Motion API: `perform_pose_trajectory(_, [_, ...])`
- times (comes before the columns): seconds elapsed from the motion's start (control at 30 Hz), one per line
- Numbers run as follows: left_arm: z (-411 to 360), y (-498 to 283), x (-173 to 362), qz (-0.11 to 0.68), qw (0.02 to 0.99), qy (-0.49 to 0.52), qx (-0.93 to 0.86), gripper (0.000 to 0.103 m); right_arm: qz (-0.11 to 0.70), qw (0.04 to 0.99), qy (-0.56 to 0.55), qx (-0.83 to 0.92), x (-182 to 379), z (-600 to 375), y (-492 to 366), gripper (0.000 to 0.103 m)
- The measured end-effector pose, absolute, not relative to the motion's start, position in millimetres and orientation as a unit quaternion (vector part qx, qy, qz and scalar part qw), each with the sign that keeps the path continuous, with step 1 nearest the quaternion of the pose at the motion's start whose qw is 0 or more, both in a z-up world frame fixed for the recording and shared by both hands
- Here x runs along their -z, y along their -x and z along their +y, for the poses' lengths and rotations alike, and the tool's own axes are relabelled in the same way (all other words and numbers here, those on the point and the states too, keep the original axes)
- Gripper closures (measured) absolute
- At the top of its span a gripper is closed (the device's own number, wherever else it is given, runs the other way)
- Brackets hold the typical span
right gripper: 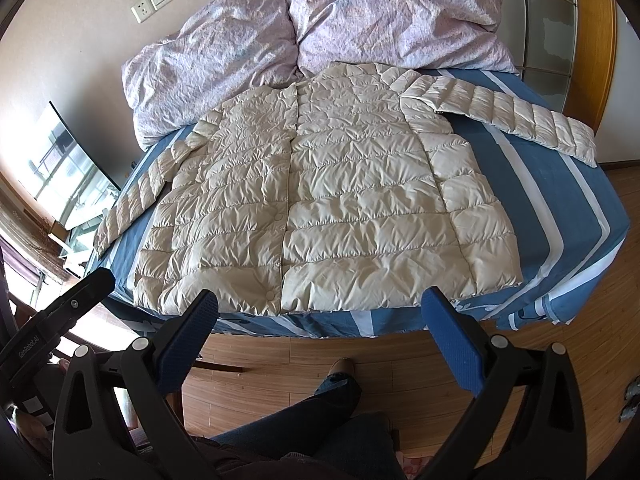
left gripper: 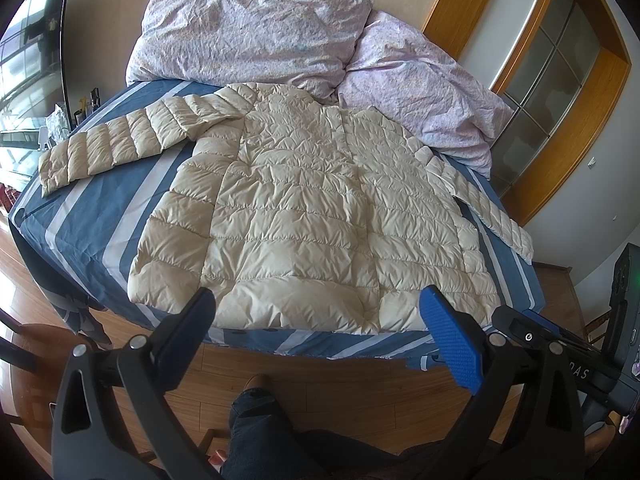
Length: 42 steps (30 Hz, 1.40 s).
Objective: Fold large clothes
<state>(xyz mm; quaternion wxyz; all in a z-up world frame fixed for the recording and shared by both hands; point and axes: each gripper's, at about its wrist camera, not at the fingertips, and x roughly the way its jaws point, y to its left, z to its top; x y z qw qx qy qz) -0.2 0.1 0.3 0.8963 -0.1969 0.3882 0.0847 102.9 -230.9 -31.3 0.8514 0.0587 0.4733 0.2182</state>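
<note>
Your left tool (left gripper: 316,312) and right tool (right gripper: 320,312) both hang wide open and empty just short of the bed's (right gripper: 560,216) near edge, above your knee and the wood floor. Ahead, the cream puffer jacket (right gripper: 332,204) lies flat, front up and closed, with both sleeves spread outward. By the look of it no fold is made yet, so the whole job is left.

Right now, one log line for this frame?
stage: pre-fold | jacket: flat on bed, sleeves out | left gripper: open, empty | right gripper: open, empty
</note>
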Motion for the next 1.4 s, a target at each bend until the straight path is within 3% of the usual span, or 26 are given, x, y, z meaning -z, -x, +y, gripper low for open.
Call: perform_pose_trajectory(1.4, [0.3, -0.9, 0.3, 0.390, 0.895, 0.199, -0.086, 0.002, 0.473, 0.851, -0.058, -0.218, 31.9, -230.6, -109.0, 0.001])
